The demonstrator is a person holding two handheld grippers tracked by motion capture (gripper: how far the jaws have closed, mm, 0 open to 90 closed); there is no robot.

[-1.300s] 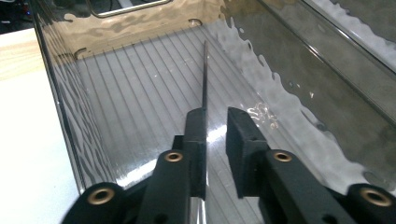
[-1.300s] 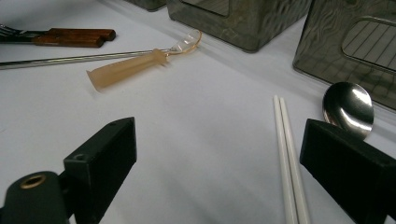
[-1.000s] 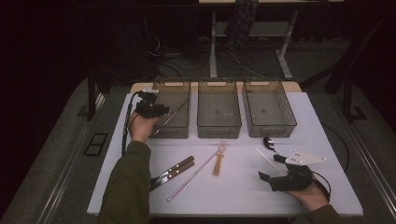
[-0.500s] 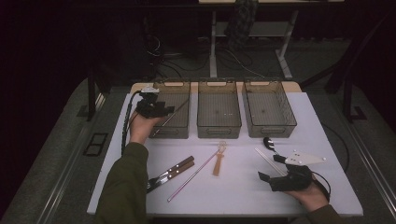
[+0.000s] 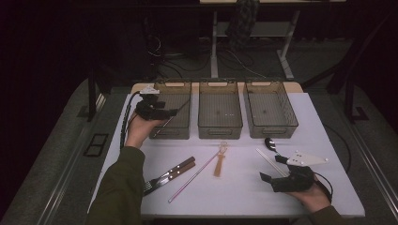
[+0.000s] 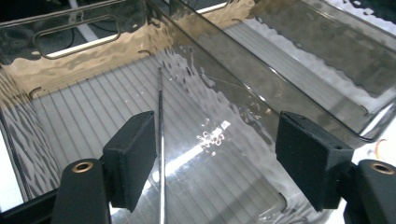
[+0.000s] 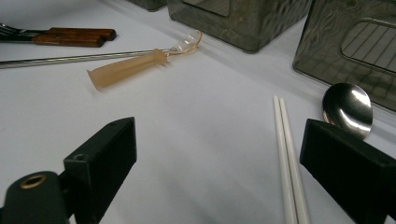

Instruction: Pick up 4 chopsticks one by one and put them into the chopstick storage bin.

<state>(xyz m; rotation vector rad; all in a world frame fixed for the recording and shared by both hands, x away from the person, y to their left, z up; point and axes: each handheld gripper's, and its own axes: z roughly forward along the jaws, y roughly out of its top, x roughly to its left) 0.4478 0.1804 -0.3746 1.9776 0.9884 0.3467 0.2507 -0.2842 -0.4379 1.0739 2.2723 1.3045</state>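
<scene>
Bins stand in a row across the upper middle of the high view. At upper left, the left gripper (image 5: 171, 112) hangs over the leftmost bin (image 5: 180, 90); its jaws have just been opening and stand apart, pads clear of the thin metal rod (image 6: 160, 140) leaning inside. Lower centre lie a wooden-handled fork (image 5: 169, 174) and pale spoon (image 5: 219, 159). Lower right, the right gripper (image 5: 272, 169) rests wide open near white chopsticks (image 7: 287, 158) and a steel spoon (image 7: 348, 108). No writing is legible.

olive sleeve (image 5: 117, 187), black fingers (image 6: 133, 156), brass screws
</scene>
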